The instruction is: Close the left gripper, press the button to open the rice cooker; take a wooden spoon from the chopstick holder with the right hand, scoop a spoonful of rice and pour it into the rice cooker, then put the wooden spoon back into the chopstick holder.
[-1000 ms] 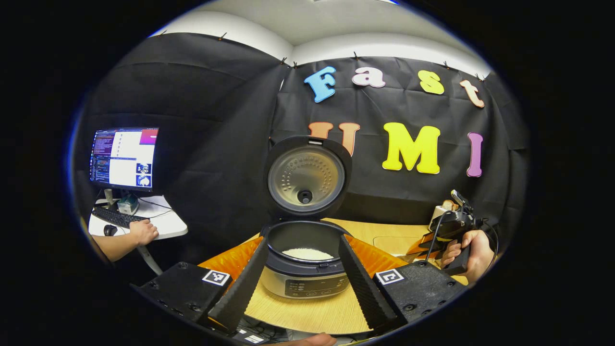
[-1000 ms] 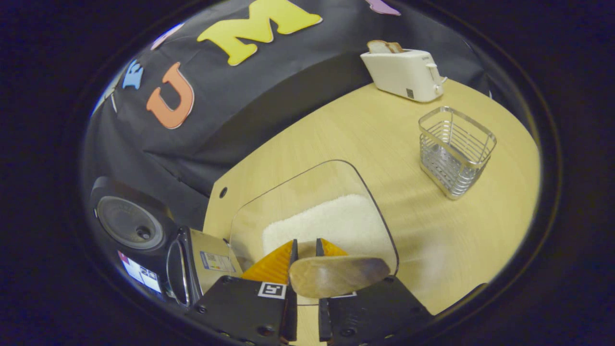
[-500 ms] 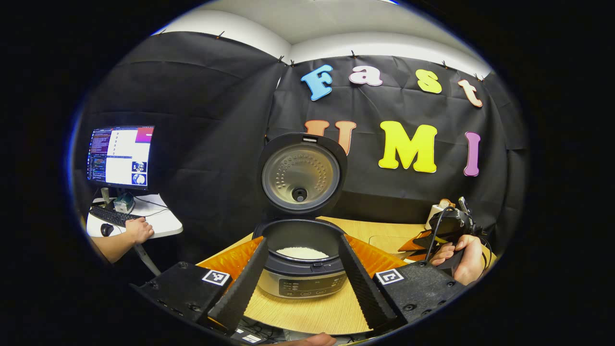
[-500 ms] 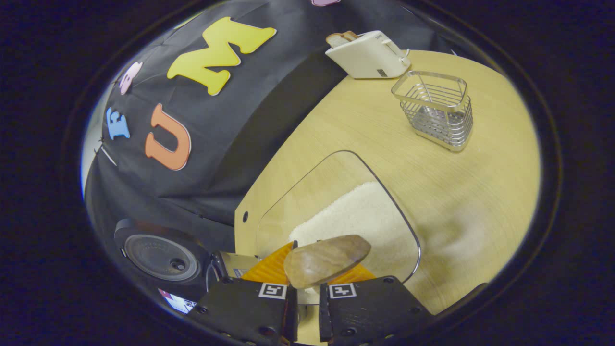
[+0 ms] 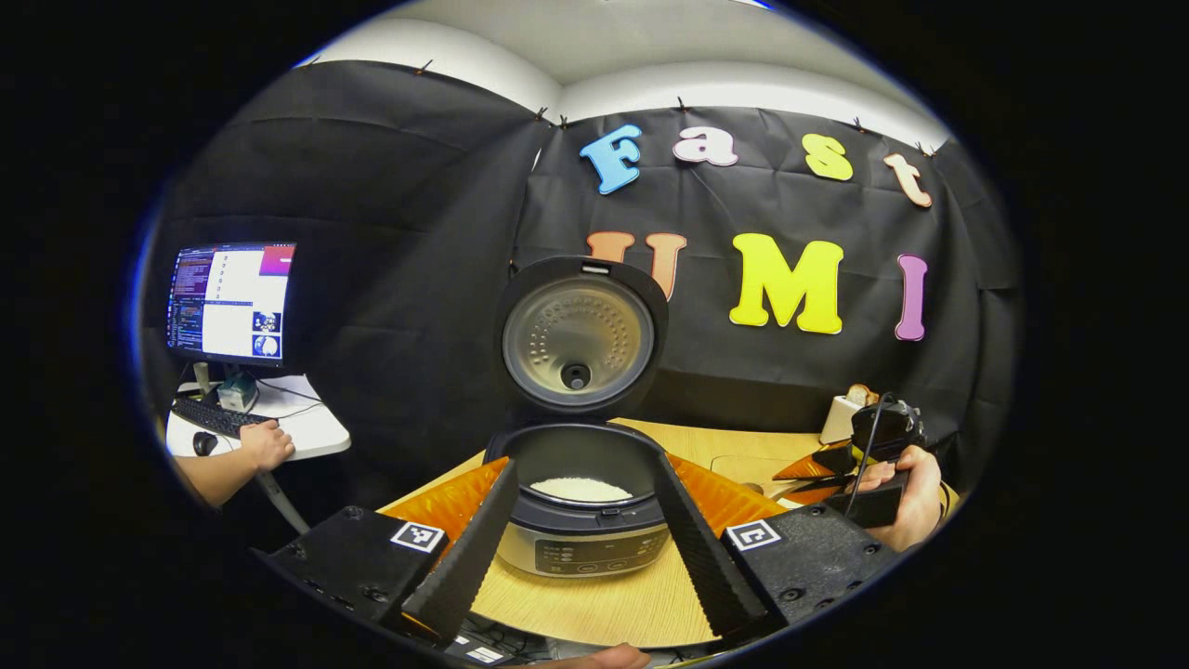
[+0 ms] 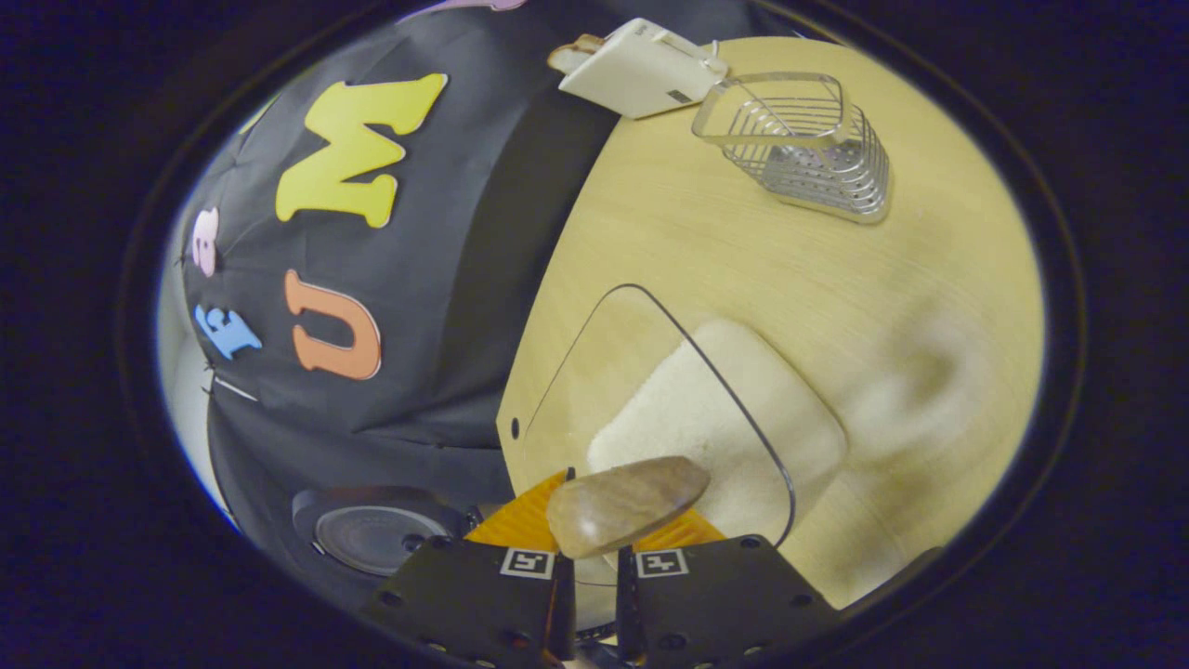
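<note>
The rice cooker [image 5: 583,530] stands on the table with its lid [image 5: 578,336] raised and white rice [image 5: 580,488] in the pot. My left gripper [image 5: 583,548] hovers open just in front of it, one finger on each side, holding nothing. My right gripper [image 6: 593,488] is shut on the wooden spoon [image 6: 627,502], whose bowl lies across the fingers above a clear rice container [image 6: 715,427]. From the left gripper view the right gripper [image 5: 868,460], held in a hand, sits low at the right. The wire chopstick holder [image 6: 799,139] stands apart on the table.
A white toaster [image 6: 641,65] with bread sits by the booth wall beyond the holder. The cooker's lid [image 6: 372,539] lies left of the right gripper. At far left a person's hand [image 5: 265,444] rests at a desk with a monitor [image 5: 232,302].
The right gripper has rolled with the spoon, so the holder and toaster slid to the top of its view, and the hand holding it sank a little. The left gripper barely moved.
</note>
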Motion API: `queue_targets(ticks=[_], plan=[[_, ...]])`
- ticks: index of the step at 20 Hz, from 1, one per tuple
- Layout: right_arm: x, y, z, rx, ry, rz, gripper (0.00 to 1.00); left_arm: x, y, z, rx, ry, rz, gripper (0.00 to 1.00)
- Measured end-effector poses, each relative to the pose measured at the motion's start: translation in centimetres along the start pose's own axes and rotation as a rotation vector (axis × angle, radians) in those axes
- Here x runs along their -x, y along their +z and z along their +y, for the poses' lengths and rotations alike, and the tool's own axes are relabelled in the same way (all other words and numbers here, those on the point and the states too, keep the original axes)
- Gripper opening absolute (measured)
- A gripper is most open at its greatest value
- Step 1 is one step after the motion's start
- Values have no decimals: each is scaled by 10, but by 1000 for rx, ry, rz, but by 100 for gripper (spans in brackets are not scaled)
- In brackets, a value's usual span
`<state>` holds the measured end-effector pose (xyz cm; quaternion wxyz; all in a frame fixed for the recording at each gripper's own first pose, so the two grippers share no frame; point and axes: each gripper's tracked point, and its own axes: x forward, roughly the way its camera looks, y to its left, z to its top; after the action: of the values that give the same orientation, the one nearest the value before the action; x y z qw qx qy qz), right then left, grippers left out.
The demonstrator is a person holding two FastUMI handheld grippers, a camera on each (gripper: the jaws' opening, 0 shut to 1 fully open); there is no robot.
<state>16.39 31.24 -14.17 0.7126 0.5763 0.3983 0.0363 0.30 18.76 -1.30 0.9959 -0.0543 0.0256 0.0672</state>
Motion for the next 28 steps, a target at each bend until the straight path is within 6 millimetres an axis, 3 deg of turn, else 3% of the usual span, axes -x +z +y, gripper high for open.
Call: queue_targets(ticks=[6,10,20,25,28], plan=[[8,2,13,-148,96,60,18,0,1,0,-9,-3,-7,94],[33,2,36,-117,122,37,17,1,0,3,-15,5,-3,94],[89,-27,127,38,222,-4,17,11,11,14,-40,15,-37,94],[100,-41,174,114,243,-42,17,14,14,30,-29,37,-47,94],[98,-61,200,219,236,-94,17,14,12,46,-22,66,-43,94]])
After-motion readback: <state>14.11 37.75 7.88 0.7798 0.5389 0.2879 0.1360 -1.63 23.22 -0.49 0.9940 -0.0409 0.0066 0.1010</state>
